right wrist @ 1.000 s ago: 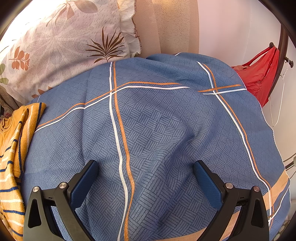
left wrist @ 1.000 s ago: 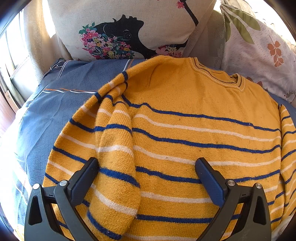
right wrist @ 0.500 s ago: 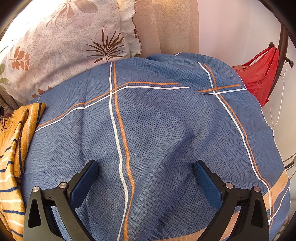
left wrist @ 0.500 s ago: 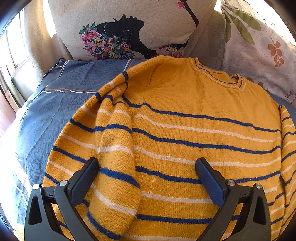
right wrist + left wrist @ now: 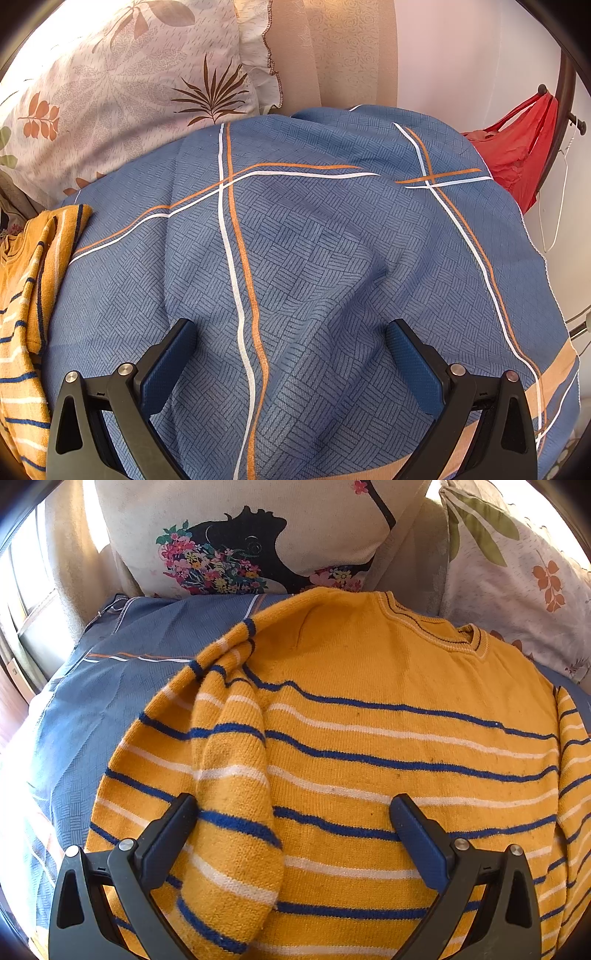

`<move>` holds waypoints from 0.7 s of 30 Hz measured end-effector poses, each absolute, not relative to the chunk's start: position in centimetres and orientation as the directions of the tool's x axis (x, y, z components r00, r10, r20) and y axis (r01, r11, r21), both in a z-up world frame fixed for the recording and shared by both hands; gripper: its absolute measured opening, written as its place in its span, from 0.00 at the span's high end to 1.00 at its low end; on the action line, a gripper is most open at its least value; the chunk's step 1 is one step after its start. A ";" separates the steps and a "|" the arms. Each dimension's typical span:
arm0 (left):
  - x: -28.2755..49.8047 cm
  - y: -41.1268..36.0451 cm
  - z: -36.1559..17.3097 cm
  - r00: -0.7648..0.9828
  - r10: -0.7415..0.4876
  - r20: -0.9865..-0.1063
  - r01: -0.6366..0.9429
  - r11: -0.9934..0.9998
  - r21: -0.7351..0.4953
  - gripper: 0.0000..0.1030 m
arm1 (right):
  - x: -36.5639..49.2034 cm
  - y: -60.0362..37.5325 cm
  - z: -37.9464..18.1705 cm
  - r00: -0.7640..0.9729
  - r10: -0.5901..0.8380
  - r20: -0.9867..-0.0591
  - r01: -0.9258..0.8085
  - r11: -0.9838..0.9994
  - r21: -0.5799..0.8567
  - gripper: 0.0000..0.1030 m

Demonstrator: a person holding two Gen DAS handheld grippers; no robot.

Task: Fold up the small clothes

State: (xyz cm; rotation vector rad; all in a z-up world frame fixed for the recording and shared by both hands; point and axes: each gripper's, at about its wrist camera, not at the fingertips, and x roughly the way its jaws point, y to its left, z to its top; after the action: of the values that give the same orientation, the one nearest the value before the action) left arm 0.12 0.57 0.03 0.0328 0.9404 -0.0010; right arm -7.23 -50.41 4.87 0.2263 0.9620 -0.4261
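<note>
- The left gripper [image 5: 293, 818] is released, its two dark blue fingers [image 5: 415, 832] spread wide and holding nothing, poised above the near part of the sweater.
- The yellow sweater [image 5: 388, 738], knitted with thin blue and white stripes, lies spread flat on the bed, its collar [image 5: 439, 631] at the far end next to the pillows.
- One sleeve [image 5: 232, 794] is folded inward over the left side of the sweater's body and runs from the far shoulder down toward the near edge, passing just right of the gripper's left finger.
- A second sleeve [image 5: 574, 775] lies along the sweater's right edge.
- Under the sweater is a blue bedsheet [image 5: 92, 709] with a woven square pattern and thin orange and white lines.
- At the far end stand a cream pillow [image 5: 240, 535] printed with a black shape and bright flowers, and to its right a pale pillow [image 5: 517, 572] with a leaf print.
- The right gripper [image 5: 290, 338] is also released, fingers wide apart and empty, over bare bedsheet well right of the sweater.
- In the right wrist view only the sweater's right edge shows at the far left of the frame, folded upon itself.
- A red plastic bag [image 5: 517, 155] hangs on a dark curved frame [image 5: 563, 110] at the far right, beyond the bed.
</note>
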 end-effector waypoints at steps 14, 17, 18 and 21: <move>0.0 0.7 0.0 0.591 0.001 -0.806 0.038 0.999 0.029 0.00 | -6.3 -51.0 4.6 0.440 -0.228 -0.869 0.481 0.877 0.013 0.00; -0.3 0.7 0.1 0.601 0.015 -0.799 0.024 0.999 0.037 0.00 | -6.3 -50.8 4.6 0.442 -0.235 -0.866 0.480 0.877 0.007 0.00; -0.4 0.7 0.1 0.604 0.021 -0.797 0.018 0.999 0.040 0.00 | -6.4 -50.8 4.7 0.444 -0.232 -0.865 0.481 0.877 0.011 0.00; -0.7 1.0 0.4 0.619 0.031 -0.785 0.002 0.999 0.040 0.00 | -7.3 -50.3 5.2 0.448 -0.265 -0.854 0.515 0.857 0.004 0.09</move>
State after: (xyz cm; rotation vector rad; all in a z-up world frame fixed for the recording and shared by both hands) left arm -0.74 0.95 0.37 0.0383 0.9034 0.0166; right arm -7.33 -50.27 5.17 0.2797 0.9958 -0.4906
